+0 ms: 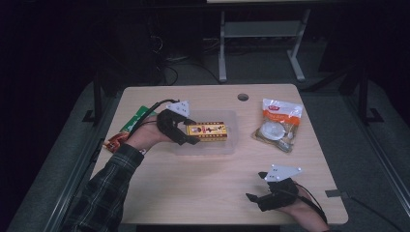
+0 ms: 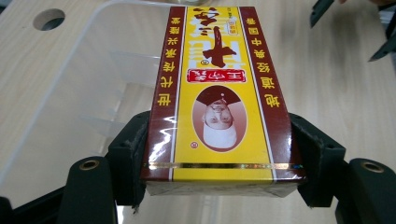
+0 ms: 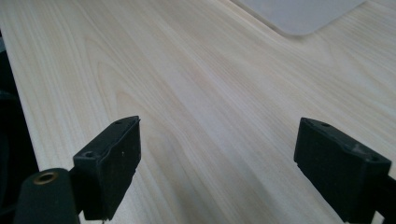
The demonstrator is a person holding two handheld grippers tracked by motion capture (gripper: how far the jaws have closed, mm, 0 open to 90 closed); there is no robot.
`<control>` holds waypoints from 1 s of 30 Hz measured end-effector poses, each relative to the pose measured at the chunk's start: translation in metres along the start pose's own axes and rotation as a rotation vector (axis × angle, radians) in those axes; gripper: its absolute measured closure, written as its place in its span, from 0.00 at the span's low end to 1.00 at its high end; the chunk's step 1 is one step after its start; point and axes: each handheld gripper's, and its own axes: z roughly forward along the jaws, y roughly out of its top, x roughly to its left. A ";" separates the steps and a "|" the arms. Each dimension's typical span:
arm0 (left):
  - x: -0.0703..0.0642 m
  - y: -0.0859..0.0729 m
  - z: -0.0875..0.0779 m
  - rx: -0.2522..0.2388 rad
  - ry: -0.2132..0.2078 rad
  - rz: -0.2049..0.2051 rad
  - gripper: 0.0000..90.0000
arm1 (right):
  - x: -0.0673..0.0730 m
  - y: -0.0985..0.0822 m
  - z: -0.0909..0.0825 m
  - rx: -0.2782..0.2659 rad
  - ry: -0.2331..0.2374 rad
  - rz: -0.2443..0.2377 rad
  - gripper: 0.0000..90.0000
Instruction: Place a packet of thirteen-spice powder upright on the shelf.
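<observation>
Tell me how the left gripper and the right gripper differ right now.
The left gripper is shut on the yellow and maroon box; the right gripper is open with nothing between its jaws. The left one holds its box over the clear plastic tray near the table's middle; the right one rests at the table's near edge, over bare wood. Both are black, with a grey three-cornered plate on top.

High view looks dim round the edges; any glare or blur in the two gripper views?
High view: table lit, surroundings near black. Left gripper view: sharp, small glare streaks on the box wrap, clear tray hazy. Right gripper view: even light, soft wood grain, no glare, far tray corner soft.
</observation>
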 end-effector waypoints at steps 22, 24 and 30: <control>0.033 0.016 0.033 0.081 -0.012 -0.010 0.35 | -0.001 0.000 0.001 -0.011 0.003 -0.005 0.16; 0.034 0.020 0.037 0.089 -0.007 -0.005 0.35 | -0.002 0.000 0.001 -0.007 0.000 -0.008 0.16; 0.036 0.023 0.045 0.082 -0.014 -0.011 0.35 | -0.002 0.000 0.000 -0.010 0.001 -0.012 0.16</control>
